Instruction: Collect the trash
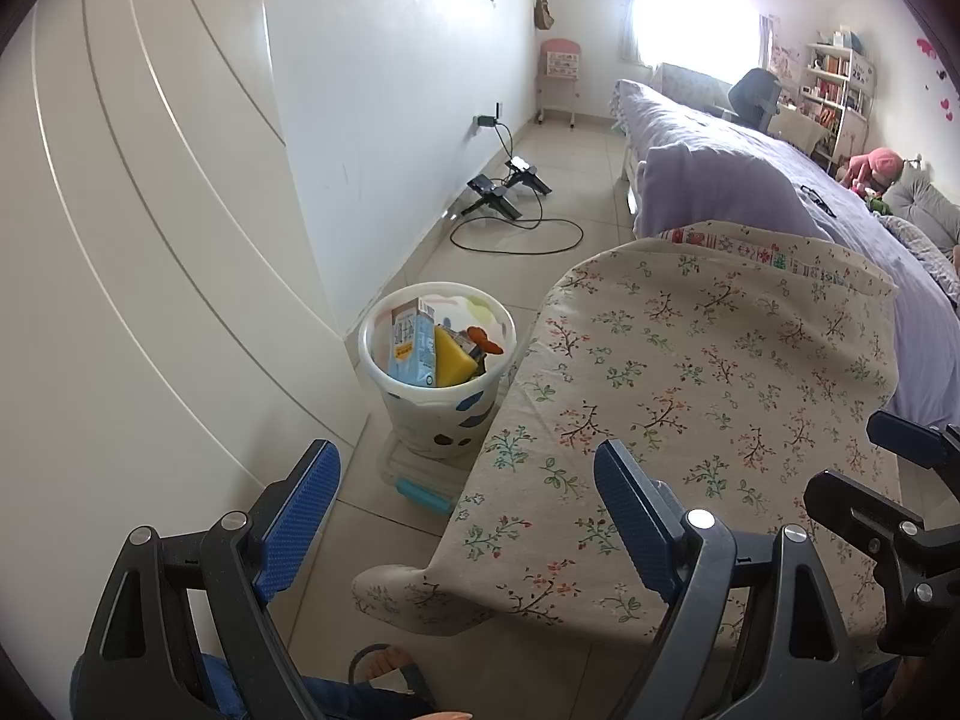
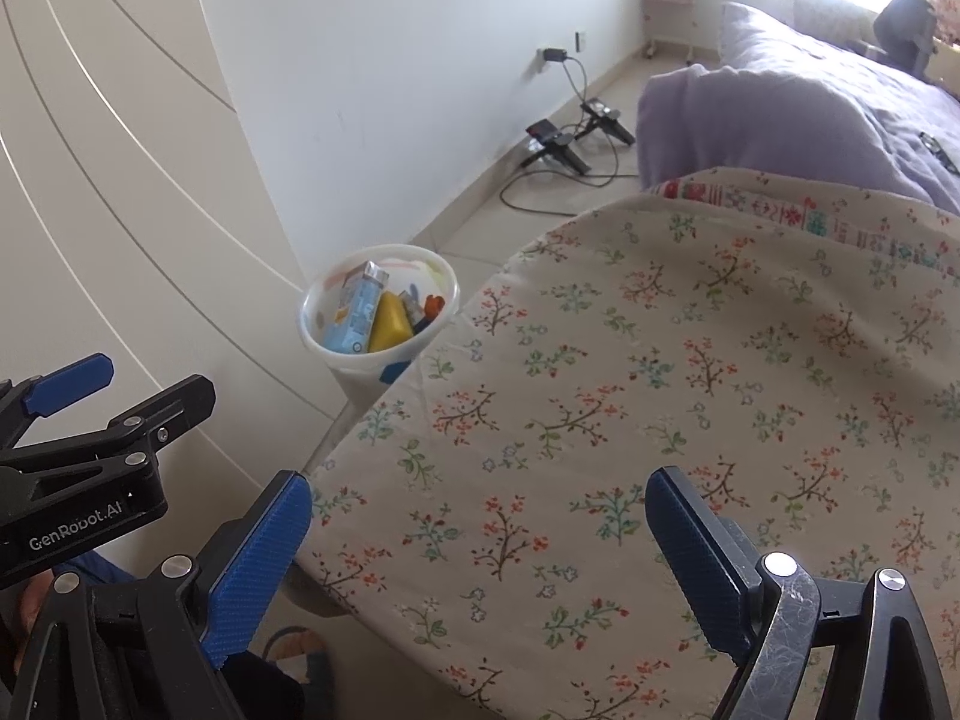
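Note:
A white bin (image 1: 441, 414) stands on the floor by the wall, left of the floral-cloth table (image 1: 690, 396). It holds a blue carton (image 1: 411, 348), a yellow sponge (image 1: 453, 363) and an orange item (image 1: 486, 339). It also shows in the right wrist view (image 2: 336, 336), with the carton (image 2: 354, 315) and the sponge (image 2: 390, 324). My left gripper (image 1: 468, 474) is open and empty over the table's left edge. My right gripper (image 2: 474, 504) is open and empty above the cloth (image 2: 660, 390). The right gripper shows at the right edge of the left wrist view (image 1: 888, 468).
A white wardrobe (image 1: 150, 240) fills the left. A bed with a lilac cover (image 1: 750, 174) lies beyond the table. Black chargers and cables (image 1: 504, 192) lie on the floor by the wall. A clear box with a blue clip (image 1: 420, 480) sits under the bin.

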Motion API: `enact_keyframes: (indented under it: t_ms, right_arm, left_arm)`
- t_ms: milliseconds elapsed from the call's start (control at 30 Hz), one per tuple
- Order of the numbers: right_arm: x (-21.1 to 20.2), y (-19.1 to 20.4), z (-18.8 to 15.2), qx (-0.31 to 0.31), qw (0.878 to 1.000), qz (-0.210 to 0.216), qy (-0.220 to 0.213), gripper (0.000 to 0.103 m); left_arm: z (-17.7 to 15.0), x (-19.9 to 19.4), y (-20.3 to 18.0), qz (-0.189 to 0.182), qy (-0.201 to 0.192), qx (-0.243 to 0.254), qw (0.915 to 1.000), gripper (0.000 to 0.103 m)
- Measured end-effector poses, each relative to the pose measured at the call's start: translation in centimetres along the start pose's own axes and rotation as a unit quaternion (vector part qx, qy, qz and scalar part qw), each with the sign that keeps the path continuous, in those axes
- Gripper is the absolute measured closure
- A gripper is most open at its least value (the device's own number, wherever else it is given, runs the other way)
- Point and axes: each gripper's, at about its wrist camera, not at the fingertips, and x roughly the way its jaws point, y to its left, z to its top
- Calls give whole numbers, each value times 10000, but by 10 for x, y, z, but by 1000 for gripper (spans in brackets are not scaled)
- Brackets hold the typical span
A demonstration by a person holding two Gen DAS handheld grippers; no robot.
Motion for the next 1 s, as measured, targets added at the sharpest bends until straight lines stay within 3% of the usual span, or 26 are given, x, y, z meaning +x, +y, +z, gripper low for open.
enact_keyframes:
  t_ms: [1000]
  right_arm:
    - [-1,3,-1,-140,9998,-65,-82,9]
  left_arm:
    - [-3,2,-1,10,25,61,10000,14]
